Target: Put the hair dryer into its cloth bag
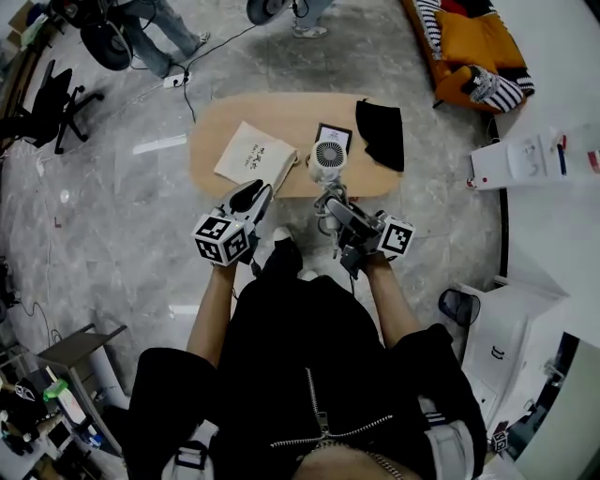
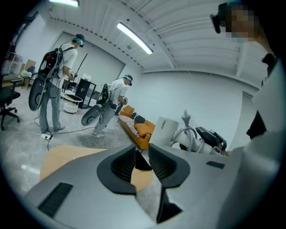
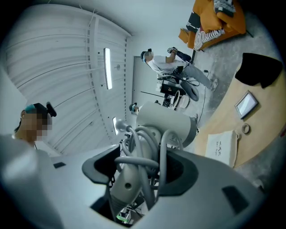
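Observation:
A white hair dryer [image 1: 328, 159] with its grey cord wound round the handle is held over the near edge of the oval wooden table [image 1: 211, 131]. My right gripper [image 1: 334, 206] is shut on that handle; in the right gripper view the hair dryer [image 3: 165, 125] fills the space between the jaws of my right gripper [image 3: 143, 167]. A cream cloth bag [image 1: 253, 155] with dark print lies flat on the table's left half, and the right gripper view shows the bag [image 3: 222, 146] too. My left gripper [image 1: 251, 194] hovers at the table's near edge just below the bag. The jaws of the left gripper [image 2: 142, 165] stand apart with nothing between them.
A black cloth [image 1: 380, 131] and a small framed card [image 1: 333, 139] lie on the table's right half. An orange sofa [image 1: 469, 47] stands beyond it, a white cabinet [image 1: 534, 159] to the right, an office chair [image 1: 47, 98] at the left. People [image 1: 169, 28] stand at the back, with cables on the floor.

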Tool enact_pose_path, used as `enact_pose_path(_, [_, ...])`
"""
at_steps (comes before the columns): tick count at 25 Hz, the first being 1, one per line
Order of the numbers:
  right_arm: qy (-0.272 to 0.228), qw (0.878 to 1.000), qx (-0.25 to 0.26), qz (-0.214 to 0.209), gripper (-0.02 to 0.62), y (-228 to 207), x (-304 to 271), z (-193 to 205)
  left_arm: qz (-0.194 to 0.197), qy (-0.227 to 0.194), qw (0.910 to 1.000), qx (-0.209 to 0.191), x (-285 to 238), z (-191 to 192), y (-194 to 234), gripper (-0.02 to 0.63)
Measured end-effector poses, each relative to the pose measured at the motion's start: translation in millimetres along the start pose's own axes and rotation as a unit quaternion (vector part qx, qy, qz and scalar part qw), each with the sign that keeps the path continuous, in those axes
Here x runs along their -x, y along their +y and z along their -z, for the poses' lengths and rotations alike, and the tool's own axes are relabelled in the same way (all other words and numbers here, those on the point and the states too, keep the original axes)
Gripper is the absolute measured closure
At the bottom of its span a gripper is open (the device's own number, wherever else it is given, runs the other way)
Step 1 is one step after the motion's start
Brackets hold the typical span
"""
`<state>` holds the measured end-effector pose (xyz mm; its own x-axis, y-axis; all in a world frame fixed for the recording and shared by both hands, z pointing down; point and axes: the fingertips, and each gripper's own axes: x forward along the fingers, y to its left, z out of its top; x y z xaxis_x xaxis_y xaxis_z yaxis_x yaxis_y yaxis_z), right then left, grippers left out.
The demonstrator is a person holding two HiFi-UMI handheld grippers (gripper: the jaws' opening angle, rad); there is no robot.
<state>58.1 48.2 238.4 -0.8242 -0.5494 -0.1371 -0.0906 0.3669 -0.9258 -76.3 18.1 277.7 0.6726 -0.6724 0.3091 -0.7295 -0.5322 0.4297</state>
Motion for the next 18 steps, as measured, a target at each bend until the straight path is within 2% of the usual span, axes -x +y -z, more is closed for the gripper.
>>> enact_pose_path(10, [-0.019,1.0,-0.009,0.013,0.333,-24,-37,-28,0.021,0.03,0.9993,0.004,-39,-9,42,0.509])
enact_pose_path(15, [-0.016,0.999,-0.013,0.034,0.333,-41,-31,-44,0.019,0.047,0.9987,0.004,-66,2,50,0.509])
enact_pose_path(18, [-0.021,0.999,-0.015,0.033,0.333,-56,-29,-59,0.009,0.054,0.9985,-0.001,-85,11,61,0.509])
